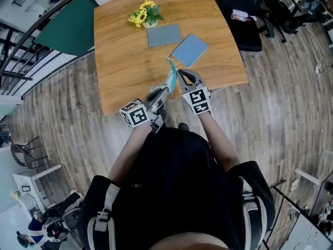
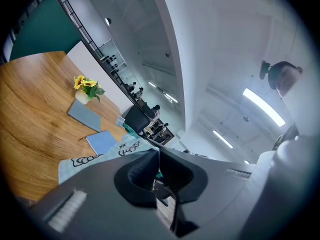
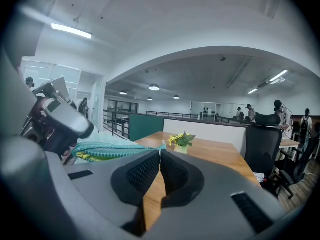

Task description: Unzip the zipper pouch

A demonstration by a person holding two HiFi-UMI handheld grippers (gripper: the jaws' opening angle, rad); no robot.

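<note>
The zipper pouch (image 1: 170, 78) is a light teal fabric pouch with black doodles. It hangs in the air above the front edge of the table, stretched between both grippers. My left gripper (image 1: 165, 91) is shut on the near end; in the left gripper view the pouch (image 2: 95, 158) spreads left from the closed jaws of that gripper (image 2: 158, 154). My right gripper (image 1: 180, 74) is shut on the far tip. In the right gripper view the pouch (image 3: 115, 150) runs from the left gripper (image 3: 55, 116) to the pinched jaws of the right gripper (image 3: 160, 154). Whether the zip pull is what those jaws pinch is hidden.
On the wooden table (image 1: 119, 46) lie two blue-grey flat pads (image 1: 163, 35) (image 1: 190, 50), with a small pot of yellow flowers (image 1: 145, 13) behind them. A black office chair (image 1: 242, 14) stands at the table's right. The person stands on wood flooring at the table's front edge.
</note>
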